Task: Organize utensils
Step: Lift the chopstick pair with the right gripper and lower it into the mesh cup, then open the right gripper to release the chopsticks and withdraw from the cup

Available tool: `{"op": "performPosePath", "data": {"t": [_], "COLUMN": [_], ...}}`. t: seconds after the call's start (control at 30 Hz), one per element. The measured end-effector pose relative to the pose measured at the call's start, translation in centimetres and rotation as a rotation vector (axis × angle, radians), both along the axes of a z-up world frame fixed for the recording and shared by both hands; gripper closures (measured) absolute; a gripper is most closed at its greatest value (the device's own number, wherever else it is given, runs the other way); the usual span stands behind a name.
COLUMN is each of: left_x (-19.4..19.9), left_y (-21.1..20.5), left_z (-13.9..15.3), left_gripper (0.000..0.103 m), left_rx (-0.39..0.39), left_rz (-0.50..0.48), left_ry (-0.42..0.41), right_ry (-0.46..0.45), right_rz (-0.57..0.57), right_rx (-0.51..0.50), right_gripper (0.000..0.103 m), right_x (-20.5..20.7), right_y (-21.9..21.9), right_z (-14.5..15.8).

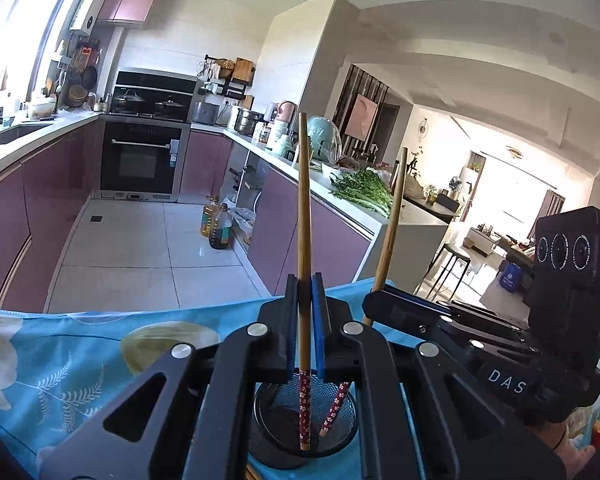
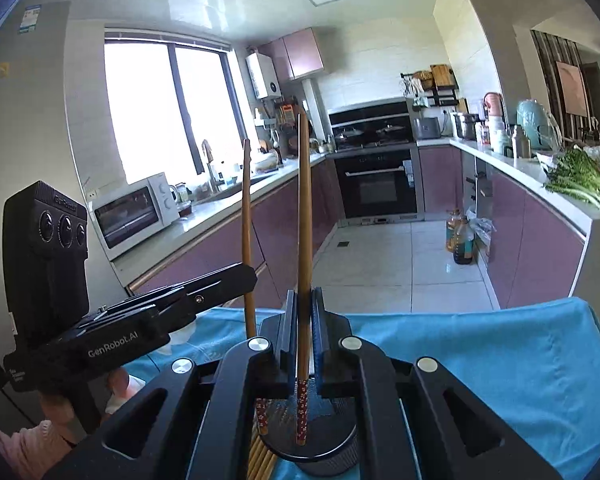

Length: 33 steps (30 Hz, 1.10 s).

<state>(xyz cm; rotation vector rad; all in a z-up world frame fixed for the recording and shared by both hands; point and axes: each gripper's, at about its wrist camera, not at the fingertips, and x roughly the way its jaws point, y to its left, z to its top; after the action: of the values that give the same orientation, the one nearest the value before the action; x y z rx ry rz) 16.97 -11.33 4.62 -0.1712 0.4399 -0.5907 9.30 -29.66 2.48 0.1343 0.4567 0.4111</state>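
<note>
My left gripper point(image 1: 305, 296) is clamped tight on one chopstick point(image 1: 303, 216), which stands nearly upright between the blue pads; my right gripper point(image 2: 303, 308) grips a second chopstick point(image 2: 303, 216) in just the same way. Below each gripper sits the black mesh holder point(image 1: 296, 420), round and finely perforated, on a bench draped in blue cloth point(image 1: 100, 340); the red, flower-patterned ends of both sticks hang over its mouth, though I cannot tell whether they touch the bottom. The left view alone shows pale flower and leaf prints on the cloth to the left of my gripper, and a bundle of green vegetables point(image 1: 364, 190) on the counter beyond it. The right view alone shows a bunch of plain bamboo chopsticks point(image 2: 260, 460) lying just left of the holder, their lengths cut off by the gripper body and the frame edge, and a white toaster oven point(image 2: 134, 212) far off to the left. Each view catches the other gripper from the side, its pads hidden.
</note>
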Motion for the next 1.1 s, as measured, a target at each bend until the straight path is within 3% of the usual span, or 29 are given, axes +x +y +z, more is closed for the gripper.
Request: {"op": "performPosePath", "data": {"t": [0.27, 0.57, 0.8, 0.9, 1.1], "left_x": [0.8, 2.3, 1.4, 0.1, -4.0], "left_y": [-1.7, -1.6, -0.5, 0.8, 4.2], "left_z": [-3.9, -6.8, -6.3, -5.6, -5.9], "left_gripper": [0.096, 0.095, 0.076, 0.07, 0.059], "left_rx": [0.095, 0.186, 0.209, 0.205, 0.249], "left_rz": [-0.032, -0.066, -0.021, 0.004, 0.033], "left_ry": [0.089, 0.169, 0.137, 0.103, 0.08], "right_ry": [0.146, 0.223, 0.213, 0.179, 0.094], "right_rz": [0.035, 0.021, -0.011, -0.007, 0.085], "right_rx": [-0.063, -0.093, -0.076, -0.069, -0.066], "right_gripper": [0.097, 0.095, 0.078, 0.076, 0.067], "right_x": [2.0, 2.9, 2.0, 0.5, -4.4], "right_y": [1.2, 2.1, 1.9, 1.6, 2.2], "right_z": [-4.2, -5.6, -5.6, -5.0, -3.4]}}
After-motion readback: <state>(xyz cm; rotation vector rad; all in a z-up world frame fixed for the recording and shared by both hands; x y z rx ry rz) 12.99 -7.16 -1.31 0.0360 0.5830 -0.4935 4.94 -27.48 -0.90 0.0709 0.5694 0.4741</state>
